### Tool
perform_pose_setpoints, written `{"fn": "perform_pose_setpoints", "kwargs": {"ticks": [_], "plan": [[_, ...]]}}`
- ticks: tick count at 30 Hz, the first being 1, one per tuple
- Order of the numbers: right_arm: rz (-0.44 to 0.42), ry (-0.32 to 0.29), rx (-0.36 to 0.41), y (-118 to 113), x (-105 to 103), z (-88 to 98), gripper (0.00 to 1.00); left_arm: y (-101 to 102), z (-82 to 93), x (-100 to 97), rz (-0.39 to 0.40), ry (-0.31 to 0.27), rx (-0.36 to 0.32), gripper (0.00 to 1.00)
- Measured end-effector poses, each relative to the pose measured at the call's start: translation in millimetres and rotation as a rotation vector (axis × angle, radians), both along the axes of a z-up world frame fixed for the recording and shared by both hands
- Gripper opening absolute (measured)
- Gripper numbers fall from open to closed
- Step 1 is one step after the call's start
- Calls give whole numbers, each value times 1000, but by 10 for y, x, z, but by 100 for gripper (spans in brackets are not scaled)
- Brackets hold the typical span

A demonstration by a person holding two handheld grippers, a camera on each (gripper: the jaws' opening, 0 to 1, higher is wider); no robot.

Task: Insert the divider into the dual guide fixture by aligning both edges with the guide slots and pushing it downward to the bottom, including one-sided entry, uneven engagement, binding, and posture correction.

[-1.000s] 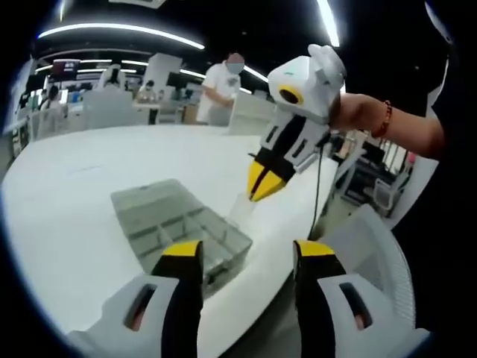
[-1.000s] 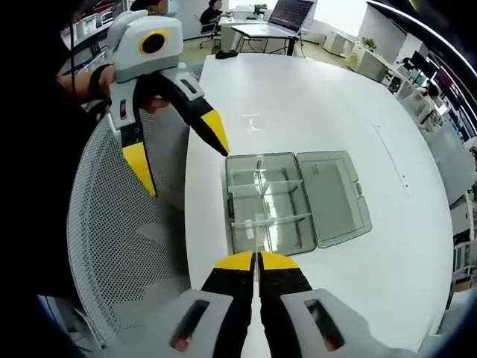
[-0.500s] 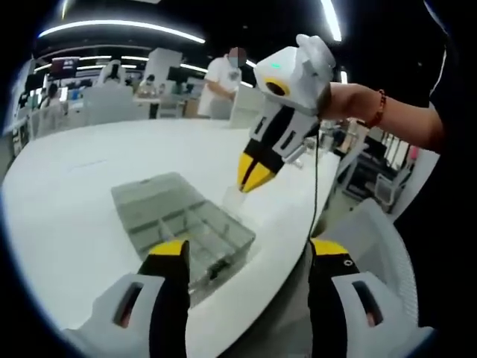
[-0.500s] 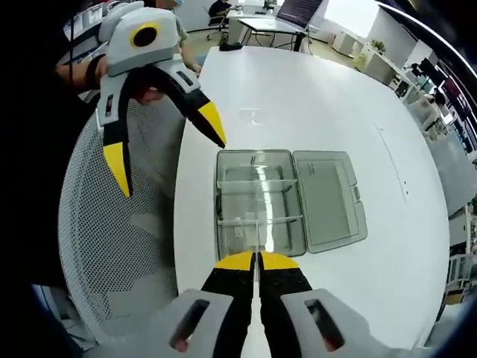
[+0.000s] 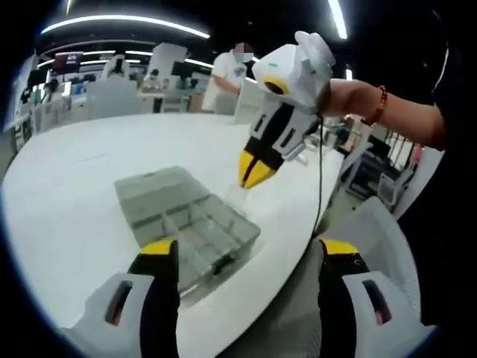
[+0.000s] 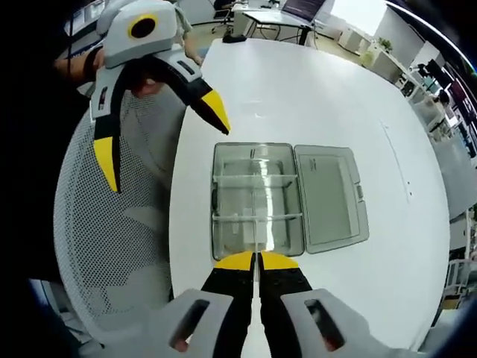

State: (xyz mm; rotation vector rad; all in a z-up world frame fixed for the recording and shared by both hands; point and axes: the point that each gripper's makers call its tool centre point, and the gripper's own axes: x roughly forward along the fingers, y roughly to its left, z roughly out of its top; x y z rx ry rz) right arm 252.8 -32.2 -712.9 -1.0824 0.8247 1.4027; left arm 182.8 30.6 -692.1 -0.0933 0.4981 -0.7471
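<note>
A clear plastic compartment box [image 5: 195, 224] [image 6: 257, 198] lies on the white table near its edge, with its lid [image 6: 329, 195] folded open flat beside it. My right gripper [image 6: 257, 261] [image 5: 256, 170] is shut on a thin clear divider [image 5: 237, 195] [image 6: 256, 237]. It holds the divider edge-on above the near end of the box; I cannot tell whether the divider touches the box. My left gripper [image 5: 250, 250] [image 6: 160, 138] is open wide with nothing between its fingers. It hangs off the table's edge beside the box, above a chair.
A white mesh chair [image 6: 112, 239] [image 5: 373, 246] stands against the round white table [image 6: 298, 97]. A cable [image 5: 319, 186] hangs from the right gripper. A person [image 5: 227, 78] stands behind the table among desks.
My left gripper's jaws have spread wider. My right gripper with the divider has shifted a little towards the box, which now sits more squarely in front of its jaws.
</note>
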Motion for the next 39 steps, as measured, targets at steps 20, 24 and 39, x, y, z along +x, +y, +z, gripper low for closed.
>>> {"fn": "perform_pose_setpoints", "kwargs": {"ticks": [20, 24, 39], "plan": [[19, 8, -19, 42, 34, -65, 0, 35, -6, 29, 13, -28, 29, 90], [20, 7, -24, 60, 57, -84, 0, 51, -11, 34, 17, -24, 30, 90], [20, 33, -36, 60, 43, -161, 0, 58, -46, 32, 22, -9, 25, 90]]}}
